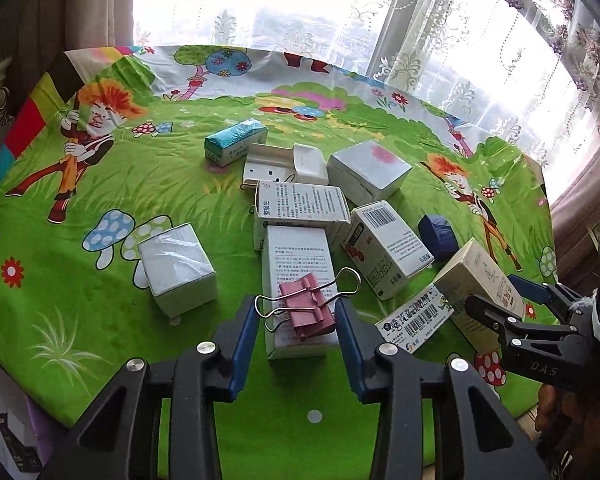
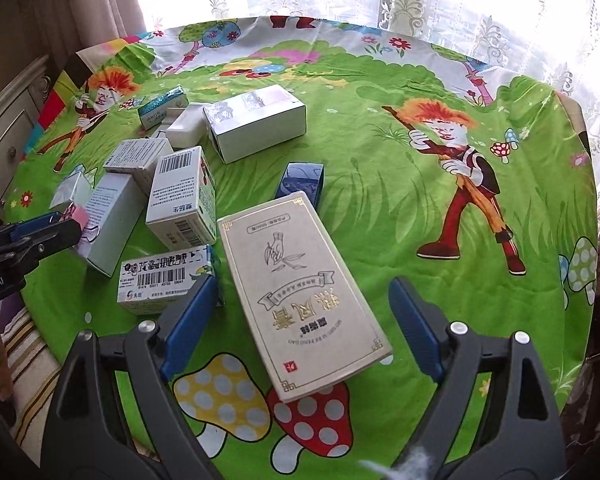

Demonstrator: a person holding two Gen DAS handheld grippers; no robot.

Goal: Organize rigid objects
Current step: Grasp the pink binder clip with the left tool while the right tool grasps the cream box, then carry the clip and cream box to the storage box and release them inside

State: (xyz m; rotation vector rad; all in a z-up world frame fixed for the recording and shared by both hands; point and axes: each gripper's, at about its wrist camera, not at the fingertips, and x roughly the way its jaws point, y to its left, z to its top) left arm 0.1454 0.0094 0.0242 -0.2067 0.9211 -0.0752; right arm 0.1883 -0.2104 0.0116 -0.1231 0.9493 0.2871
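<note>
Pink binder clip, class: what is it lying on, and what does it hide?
The pink binder clip lies on a long white box printed with text. It covers part of that print; the box's underside cannot be seen.

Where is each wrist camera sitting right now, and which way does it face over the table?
Left wrist: behind the open left gripper, looking across the table toward the window; the pink binder clip lies between its fingers; the right gripper shows at right.
Right wrist: behind the open right gripper, facing the same window; the beige box lies between its fingers; the left gripper enters at left.
Shared: the green cartoon cloth, the barcode box, beige box.
</note>
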